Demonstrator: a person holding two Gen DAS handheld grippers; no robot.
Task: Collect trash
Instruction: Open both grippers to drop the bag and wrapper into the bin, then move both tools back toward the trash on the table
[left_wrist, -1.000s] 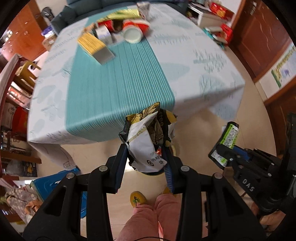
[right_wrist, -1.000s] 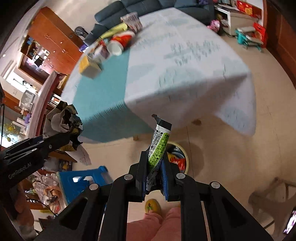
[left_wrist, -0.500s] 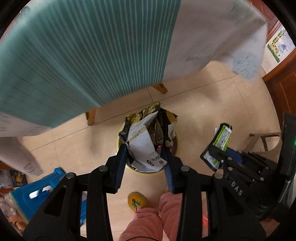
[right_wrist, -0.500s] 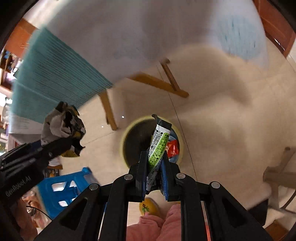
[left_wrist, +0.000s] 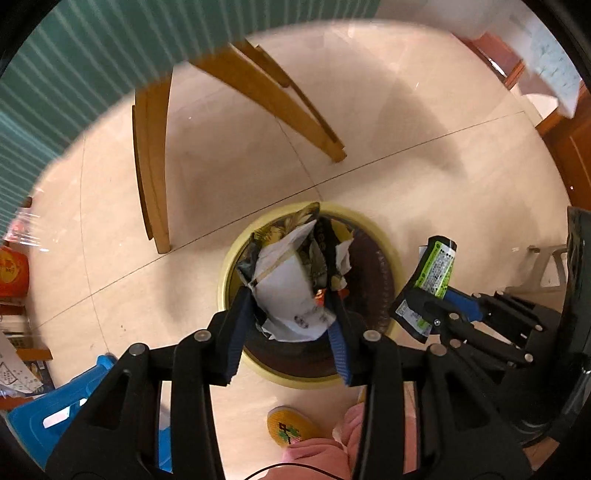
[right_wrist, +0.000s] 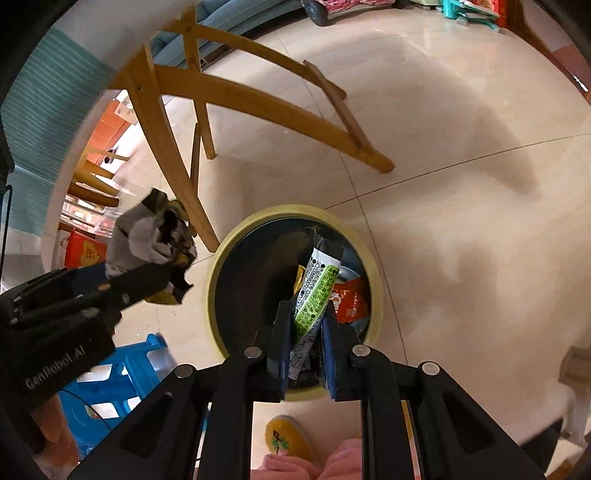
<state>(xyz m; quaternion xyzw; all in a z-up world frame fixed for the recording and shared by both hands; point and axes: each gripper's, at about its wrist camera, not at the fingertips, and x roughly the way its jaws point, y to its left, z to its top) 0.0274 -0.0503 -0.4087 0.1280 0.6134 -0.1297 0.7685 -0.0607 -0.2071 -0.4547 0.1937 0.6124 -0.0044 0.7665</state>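
Left claw (left_wrist: 291, 314) clamped on crumpled wrapper (left_wrist: 291, 280), right claw (right_wrist: 304, 332) on green stick packet (right_wrist: 316, 291), long axis forward; both poised directly above bin (right_wrist: 218, 266).

wooden table legs (left_wrist: 151, 177) | blue stool (right_wrist: 122, 373) | yellow slipper (left_wrist: 291, 428) | tiled floor (left_wrist: 424, 122)

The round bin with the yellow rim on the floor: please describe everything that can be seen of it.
The round bin with the yellow rim stands upright on the beige tiled floor, open, with no lid in view. Its inside wall looks dark. Inside lie a red wrapper and other packets. It stands near the wooden table legs. The right gripper holds a green and white wrapper over its opening.
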